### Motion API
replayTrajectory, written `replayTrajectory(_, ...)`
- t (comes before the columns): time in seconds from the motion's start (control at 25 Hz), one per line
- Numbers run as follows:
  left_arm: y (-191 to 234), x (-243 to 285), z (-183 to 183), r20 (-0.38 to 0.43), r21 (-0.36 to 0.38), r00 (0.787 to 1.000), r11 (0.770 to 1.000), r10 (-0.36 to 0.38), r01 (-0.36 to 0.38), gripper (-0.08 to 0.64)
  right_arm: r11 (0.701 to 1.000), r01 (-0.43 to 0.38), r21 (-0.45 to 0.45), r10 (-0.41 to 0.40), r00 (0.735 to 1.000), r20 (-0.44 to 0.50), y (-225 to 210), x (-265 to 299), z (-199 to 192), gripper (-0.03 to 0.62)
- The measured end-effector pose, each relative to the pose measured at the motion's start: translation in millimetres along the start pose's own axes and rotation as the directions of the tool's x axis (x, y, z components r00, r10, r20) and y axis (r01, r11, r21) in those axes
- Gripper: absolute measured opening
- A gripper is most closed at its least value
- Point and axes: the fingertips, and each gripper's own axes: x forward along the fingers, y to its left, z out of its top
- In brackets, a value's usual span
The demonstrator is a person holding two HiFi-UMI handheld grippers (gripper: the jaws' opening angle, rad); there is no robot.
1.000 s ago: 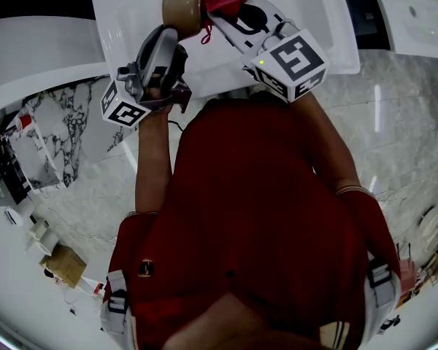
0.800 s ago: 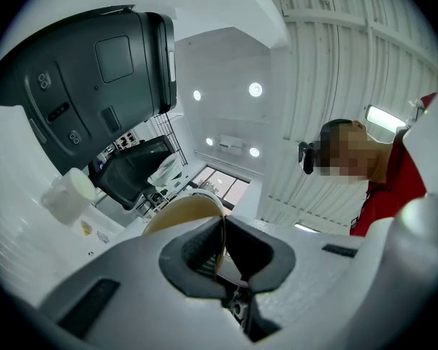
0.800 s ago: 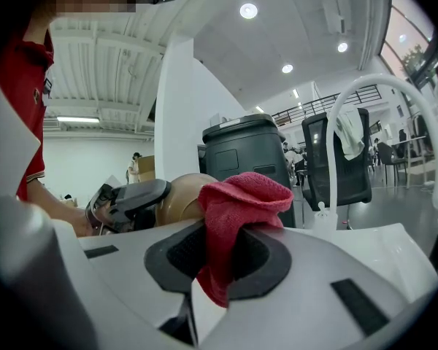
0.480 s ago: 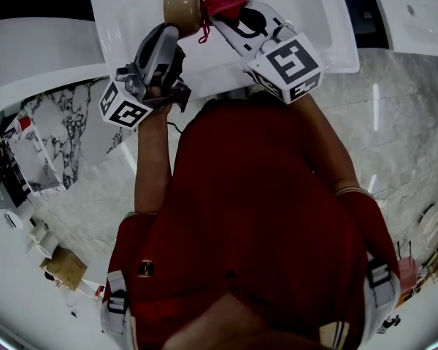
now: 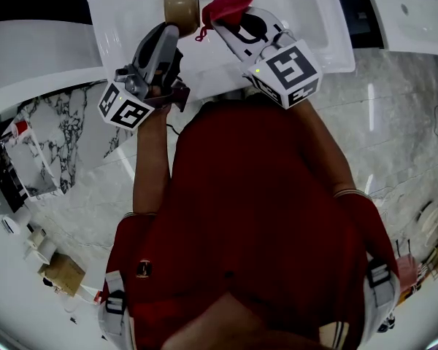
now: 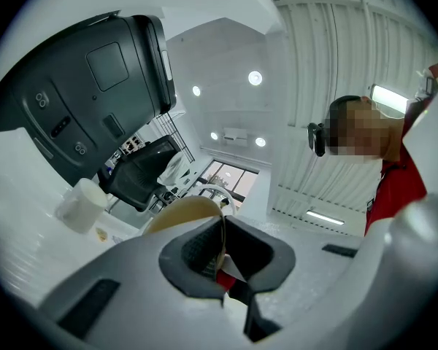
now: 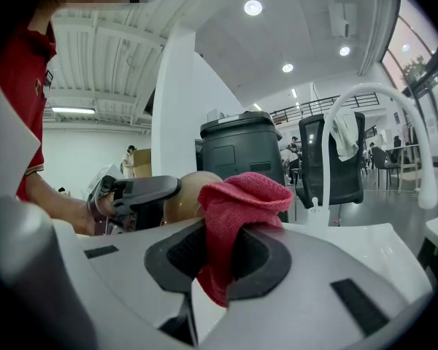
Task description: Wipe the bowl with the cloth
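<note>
While we hold both tools over the white sink point(image 5: 328, 28), our red shirt point(image 5: 263, 217) fills the lower head view. Our left gripper point(image 5: 177, 28) reaches up from the left, its jaws pinched on the rim of the tan bowl point(image 5: 181, 4), one pad inside the wall and one outside, as its own view shows. Our right gripper point(image 5: 220, 22) comes in from the right, jaws clamped on the red cloth point(image 5: 226, 6), which bunches above the pads and hangs below them. We see the bowl over the sink's far edge, the cloth just beside it on the right; we cannot tell whether they touch.
</note>
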Motion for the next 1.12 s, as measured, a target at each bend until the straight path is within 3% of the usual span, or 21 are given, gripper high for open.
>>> replayTrajectory(1.12,-6.6,-1.3,-1.4,-0.004,0.039,1.000,0.999,0.027,-0.026,0.020,0.999,0.043,-0.007,-0.043,0.999,0.014,2.3,-12.8,-1.2,0.054)
